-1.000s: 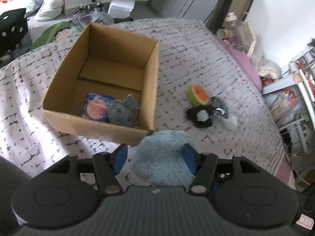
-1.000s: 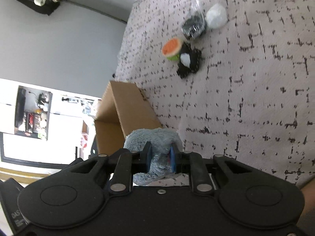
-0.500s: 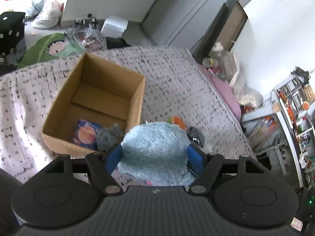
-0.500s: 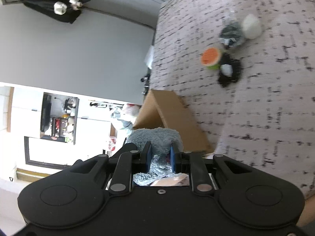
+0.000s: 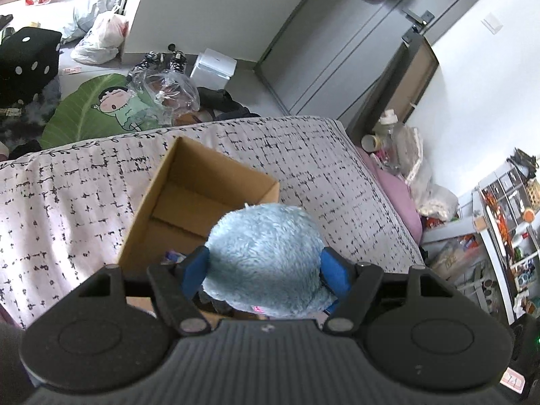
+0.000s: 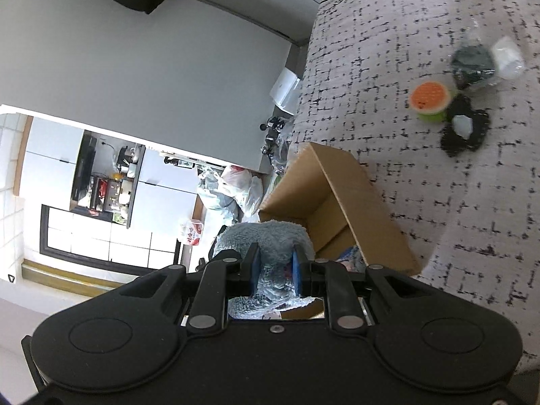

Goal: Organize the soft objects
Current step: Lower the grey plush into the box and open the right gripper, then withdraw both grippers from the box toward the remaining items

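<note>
A fluffy light-blue plush point(image 5: 263, 256) hangs in the air over the near right part of an open cardboard box point(image 5: 189, 185) on the patterned bed. My left gripper point(image 5: 265, 270) is shut on its wide body. My right gripper point(image 6: 273, 266) is shut on another part of the same plush point(image 6: 266, 236), above the box point(image 6: 337, 202). On the bed lie an orange-and-green plush point(image 6: 430, 99), a black-and-white plush point(image 6: 464, 128) and a bagged dark item point(image 6: 479, 64). A bit of a colourful item shows inside the box.
The bed point(image 5: 67, 189) ends near a floor cluttered with plastic bags point(image 5: 101, 37), a green leaf mat point(image 5: 98, 108) and a black dice cushion point(image 5: 27, 64). A pink pillow point(image 5: 395, 195) and shelves point(image 5: 506, 229) stand at the right.
Both grippers have lifted the blue plush off the bed and carried it up and toward the box. The small toys on the bed have not moved.
</note>
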### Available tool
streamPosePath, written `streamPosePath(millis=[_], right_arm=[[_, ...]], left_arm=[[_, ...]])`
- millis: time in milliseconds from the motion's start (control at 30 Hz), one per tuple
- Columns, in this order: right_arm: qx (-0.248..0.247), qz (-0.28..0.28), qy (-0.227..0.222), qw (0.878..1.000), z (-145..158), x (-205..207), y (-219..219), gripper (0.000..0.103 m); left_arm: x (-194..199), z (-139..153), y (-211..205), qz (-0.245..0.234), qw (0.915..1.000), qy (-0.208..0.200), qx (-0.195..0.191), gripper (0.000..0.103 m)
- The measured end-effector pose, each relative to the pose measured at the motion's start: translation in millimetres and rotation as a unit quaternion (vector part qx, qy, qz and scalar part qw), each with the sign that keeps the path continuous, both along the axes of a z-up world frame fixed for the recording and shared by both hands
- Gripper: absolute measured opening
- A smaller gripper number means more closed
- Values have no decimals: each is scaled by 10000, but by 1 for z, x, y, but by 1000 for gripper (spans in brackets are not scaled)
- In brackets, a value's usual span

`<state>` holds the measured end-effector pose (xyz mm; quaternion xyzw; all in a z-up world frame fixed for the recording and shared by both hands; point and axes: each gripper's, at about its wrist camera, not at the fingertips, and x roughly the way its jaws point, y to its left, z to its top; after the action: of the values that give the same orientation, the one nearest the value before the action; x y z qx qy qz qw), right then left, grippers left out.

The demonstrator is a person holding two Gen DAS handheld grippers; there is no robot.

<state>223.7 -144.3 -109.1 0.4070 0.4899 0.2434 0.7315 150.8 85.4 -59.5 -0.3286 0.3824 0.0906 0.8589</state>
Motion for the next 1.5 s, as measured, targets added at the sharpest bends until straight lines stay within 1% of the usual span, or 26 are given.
streamPosePath(millis=[233, 467, 600, 667, 733, 767, 800, 933, 1000, 1100, 1167, 1200, 1233, 1267, 1300, 1333, 1400, 1500], right_arm=[[-102, 10, 89, 9999, -9, 12, 20, 21], [-294, 80, 319, 9990, -29, 22, 44, 22], [-286, 117, 413, 9987, -37, 28, 51, 29], [-284, 105, 450, 9985, -39, 29, 51, 30], [-354, 98, 405, 9985, -37, 29, 49, 35], [-412, 89, 388, 9984, -36, 29, 47, 43], [-459, 72, 359, 9983, -34, 28, 44, 49], [-537, 65, 234, 9983, -26, 25, 31, 50], [-624, 47, 144, 9979, -21, 23, 25, 58], [-811, 14, -6, 9967, -12, 19, 14, 65], [-876, 8, -63, 9961, -9, 17, 8, 68], [-914, -3, -85, 9958, -8, 16, 5, 74], [-966, -24, -118, 9953, -6, 15, 2, 78], [-1012, -47, -167, 9947, -5, 14, -1, 83], [-1052, -59, -219, 9942, -3, 12, -4, 85], [-1093, -62, -256, 9937, -1, 11, -7, 87], [-1177, -74, -312, 9925, 1, 8, -12, 93], [-1344, -95, -422, 9900, 5, 5, -20, 94]], left_arm=[[9, -9, 20, 164, 9998, 61, -132, 70], [24, -31, 38, 294, 9988, 358, -182, 70], [28, -40, 48, 416, 9978, 486, -195, 70], [28, -37, 49, 481, 9976, 484, -70, 71], [29, -33, 48, 484, 9976, 493, 73, 71], [29, -32, 48, 486, 9975, 509, 114, 71], [30, -31, 47, 482, 9974, 514, 136, 71], [28, -29, 44, 534, 9970, 538, 156, 72], [28, -27, 39, 509, 9969, 558, 213, 75], [26, -25, 31, 448, 9963, 649, 346, 80], [25, -22, 24, 419, 9957, 678, 481, 83], [24, -21, 21, 408, 9953, 678, 565, 87], [23, -19, 18, 407, 9949, 675, 623, 89], [22, -18, 15, 398, 9947, 668, 680, 89], [21, -17, 13, 381, 9945, 666, 710, 91], [20, -16, 11, 355, 9943, 672, 744, 92], [20, -14, 5, 310, 9936, 695, 835, 96], [17, -12, -3, 244, 9930, 692, 927, 97]])
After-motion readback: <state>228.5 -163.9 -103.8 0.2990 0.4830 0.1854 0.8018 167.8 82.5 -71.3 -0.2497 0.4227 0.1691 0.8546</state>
